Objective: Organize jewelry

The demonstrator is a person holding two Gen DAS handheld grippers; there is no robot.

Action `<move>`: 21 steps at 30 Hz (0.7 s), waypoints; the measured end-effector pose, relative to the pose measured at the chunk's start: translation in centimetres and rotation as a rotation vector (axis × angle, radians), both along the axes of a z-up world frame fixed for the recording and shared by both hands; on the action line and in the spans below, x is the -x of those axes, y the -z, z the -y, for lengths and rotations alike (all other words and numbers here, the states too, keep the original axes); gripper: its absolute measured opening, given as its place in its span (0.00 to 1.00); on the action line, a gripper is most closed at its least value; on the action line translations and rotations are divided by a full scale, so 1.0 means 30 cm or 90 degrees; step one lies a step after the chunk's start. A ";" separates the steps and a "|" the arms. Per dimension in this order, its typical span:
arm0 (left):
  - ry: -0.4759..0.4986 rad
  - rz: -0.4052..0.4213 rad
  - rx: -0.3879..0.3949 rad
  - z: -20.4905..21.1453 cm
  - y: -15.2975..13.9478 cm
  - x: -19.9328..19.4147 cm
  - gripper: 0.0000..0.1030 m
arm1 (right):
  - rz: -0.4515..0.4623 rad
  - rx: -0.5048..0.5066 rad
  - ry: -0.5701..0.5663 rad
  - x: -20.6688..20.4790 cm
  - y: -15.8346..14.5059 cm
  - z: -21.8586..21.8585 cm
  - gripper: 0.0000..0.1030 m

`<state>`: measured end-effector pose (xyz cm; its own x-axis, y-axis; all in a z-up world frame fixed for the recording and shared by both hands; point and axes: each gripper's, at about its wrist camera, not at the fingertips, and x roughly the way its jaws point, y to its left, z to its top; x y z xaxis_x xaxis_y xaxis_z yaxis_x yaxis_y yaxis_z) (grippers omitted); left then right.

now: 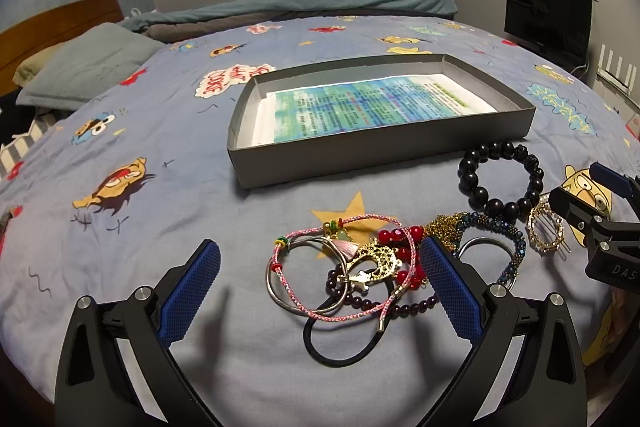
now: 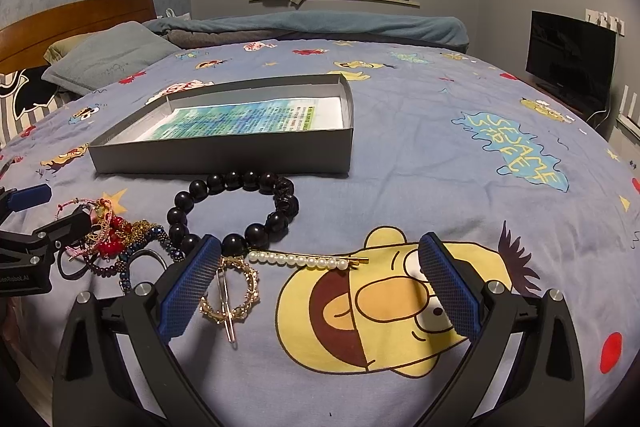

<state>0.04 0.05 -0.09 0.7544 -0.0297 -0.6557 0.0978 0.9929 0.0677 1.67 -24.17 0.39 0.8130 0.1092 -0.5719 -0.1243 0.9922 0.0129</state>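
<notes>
left gripper (image 1: 320,287) jaws wide over the tangled heap (image 1: 360,267) of cords, hoops and bead strings near the bed's (image 1: 160,147) front edge; closing here would likely snag several pieces at once and drag the knot along, spilling it short of the grey box (image 1: 380,151) further toward the bed's middle. right gripper (image 2: 320,291) jaws also wide, empty, low over the pearl hairpin (image 2: 304,260) and beside the gold ring clip (image 2: 230,291) and black bead bracelet (image 2: 236,211); the pin lies flat on soft quilt, so the pads may slide over it or pinch fabric instead
</notes>
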 end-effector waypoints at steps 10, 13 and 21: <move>0.001 -0.001 -0.001 0.007 -0.002 0.002 0.96 | 0.000 0.003 0.001 -0.001 0.001 -0.004 0.95; 0.000 -0.002 0.000 0.005 -0.001 0.000 0.96 | 0.000 0.002 0.001 -0.002 0.000 -0.007 0.95; 0.001 -0.003 0.001 0.007 0.000 0.001 0.96 | -0.001 0.002 -0.001 -0.004 0.001 -0.009 0.95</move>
<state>0.00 -0.17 -0.08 0.7513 -0.0317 -0.6592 0.1001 0.9928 0.0663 1.78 -23.91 0.35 0.8122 0.1086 -0.5732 -0.1251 0.9921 0.0107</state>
